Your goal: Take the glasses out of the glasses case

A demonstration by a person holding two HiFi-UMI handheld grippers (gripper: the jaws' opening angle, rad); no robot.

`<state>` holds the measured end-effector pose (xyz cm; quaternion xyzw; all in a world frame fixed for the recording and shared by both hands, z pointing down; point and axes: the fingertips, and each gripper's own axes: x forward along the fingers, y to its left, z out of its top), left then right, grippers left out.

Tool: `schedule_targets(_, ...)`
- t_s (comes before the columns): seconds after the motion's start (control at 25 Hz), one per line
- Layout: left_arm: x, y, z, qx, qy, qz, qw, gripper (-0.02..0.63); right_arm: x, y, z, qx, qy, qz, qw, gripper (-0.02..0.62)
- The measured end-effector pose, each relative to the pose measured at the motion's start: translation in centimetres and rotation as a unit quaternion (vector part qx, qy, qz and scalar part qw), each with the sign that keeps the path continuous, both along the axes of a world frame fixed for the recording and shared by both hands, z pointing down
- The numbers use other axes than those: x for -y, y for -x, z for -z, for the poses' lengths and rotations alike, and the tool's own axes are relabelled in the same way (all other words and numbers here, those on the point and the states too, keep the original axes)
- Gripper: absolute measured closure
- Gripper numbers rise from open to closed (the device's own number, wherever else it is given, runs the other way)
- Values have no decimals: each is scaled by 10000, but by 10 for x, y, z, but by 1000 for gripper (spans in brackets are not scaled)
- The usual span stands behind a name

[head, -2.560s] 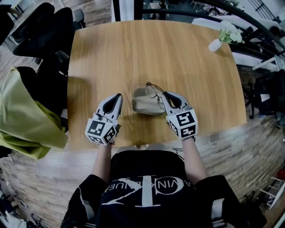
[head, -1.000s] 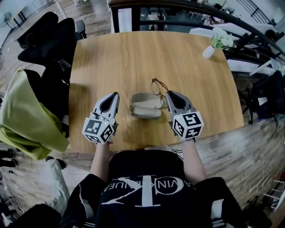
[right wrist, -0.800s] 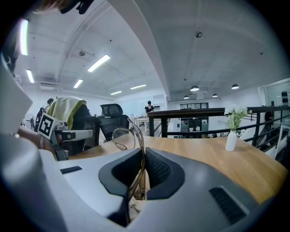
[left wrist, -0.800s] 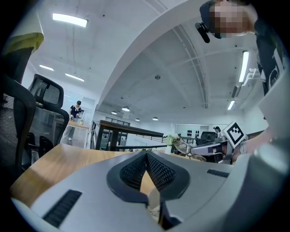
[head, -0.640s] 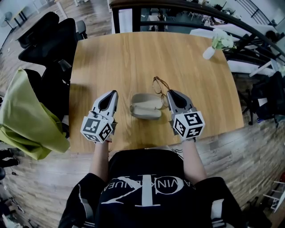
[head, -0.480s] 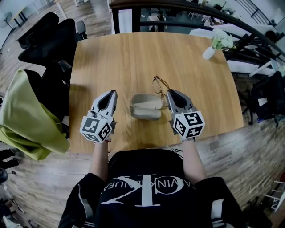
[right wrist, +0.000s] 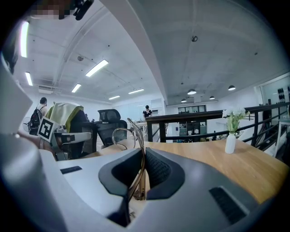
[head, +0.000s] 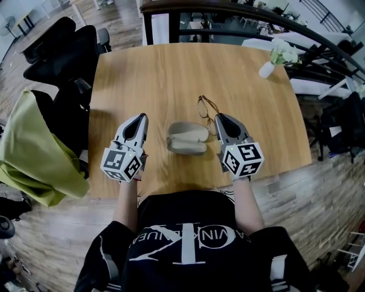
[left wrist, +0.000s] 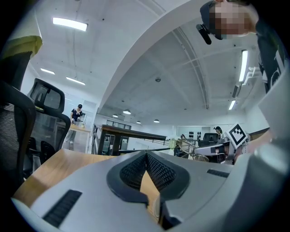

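An open grey glasses case (head: 187, 137) lies on the wooden table (head: 171, 74) between my two grippers, with nothing showing inside it. My right gripper (head: 220, 118) is shut on the thin-framed glasses (head: 206, 109), which stick out past its tips to the right of the case; in the right gripper view the frame (right wrist: 131, 136) runs between the closed pads. My left gripper (head: 140, 118) rests left of the case with its pads (left wrist: 158, 172) meeting at the tips and nothing between them.
A small white vase with flowers (head: 272, 61) stands at the table's far right corner, also in the right gripper view (right wrist: 231, 138). Black office chairs (head: 57, 40) and a yellow-green cloth (head: 34, 154) sit off the table's left side. A dark railing (head: 228, 14) runs behind the table.
The right gripper has carried the glasses from above the case to its right side. The left gripper has drifted slightly left and stayed shut.
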<state>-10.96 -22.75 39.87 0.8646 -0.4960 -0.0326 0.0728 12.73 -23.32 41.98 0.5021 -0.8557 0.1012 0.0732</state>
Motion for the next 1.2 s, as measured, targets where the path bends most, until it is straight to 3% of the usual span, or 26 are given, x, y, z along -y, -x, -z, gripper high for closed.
schedule_targets(1.2, 2, -1, -8, -24, 99, -64, 9999, 591, -4, -4, -6, 23, 71, -143, 9999, 557)
